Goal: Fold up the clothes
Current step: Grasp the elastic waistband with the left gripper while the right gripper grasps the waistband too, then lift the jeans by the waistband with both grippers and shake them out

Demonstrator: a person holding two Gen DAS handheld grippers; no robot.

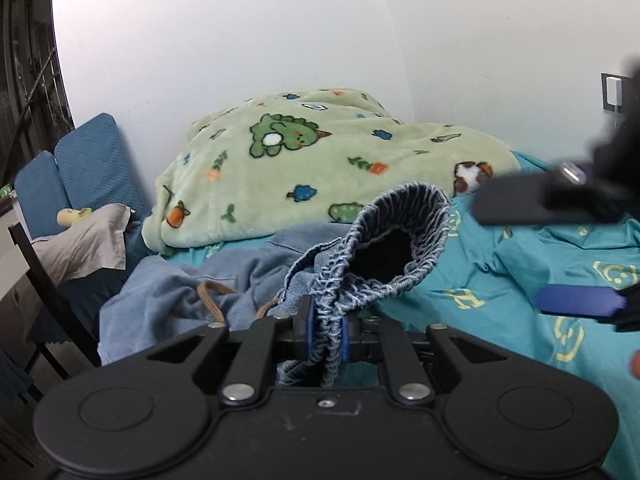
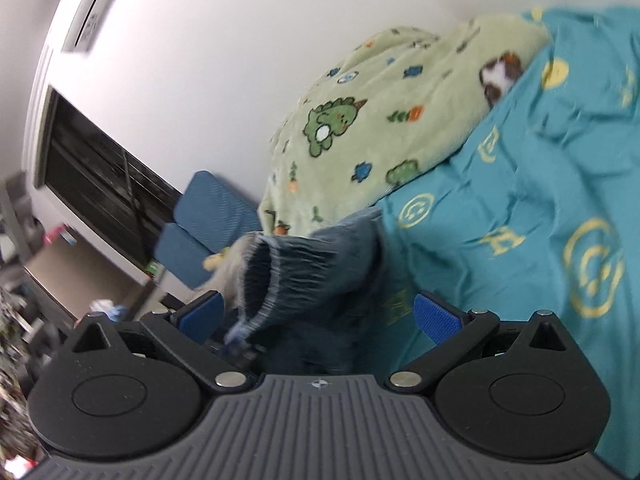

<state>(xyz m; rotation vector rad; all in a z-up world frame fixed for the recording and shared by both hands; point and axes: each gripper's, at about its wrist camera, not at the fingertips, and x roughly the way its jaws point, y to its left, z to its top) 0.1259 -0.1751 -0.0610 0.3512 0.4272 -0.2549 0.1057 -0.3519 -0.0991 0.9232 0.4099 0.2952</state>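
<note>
Denim-blue trousers with a gathered elastic waistband (image 1: 384, 248) sit at the centre of the left wrist view, lifted above the teal bedsheet printed with yellow smiley rings (image 1: 520, 280). Their waistband is pinched tight between the blue pads of the left claw (image 1: 325, 330), and from there it rises up and to the right — its dark opening gapes toward the upper right of the frame. The rest of the garment's length is hidden below the claw, so its long axis cannot be judged. Left of it, a lighter blue crumpled garment (image 1: 180, 292) lies on the bed.

In the right wrist view the same waistband (image 2: 288, 276) hangs at lower centre, its opening turned left. The right claw (image 2: 318, 318) stands wide apart with the cloth between its blue pads — neither pad touches it.

A pale green fleece blanket with dinosaur prints (image 1: 320, 160) is heaped at upper centre, against the white wall (image 1: 240, 32).
</note>
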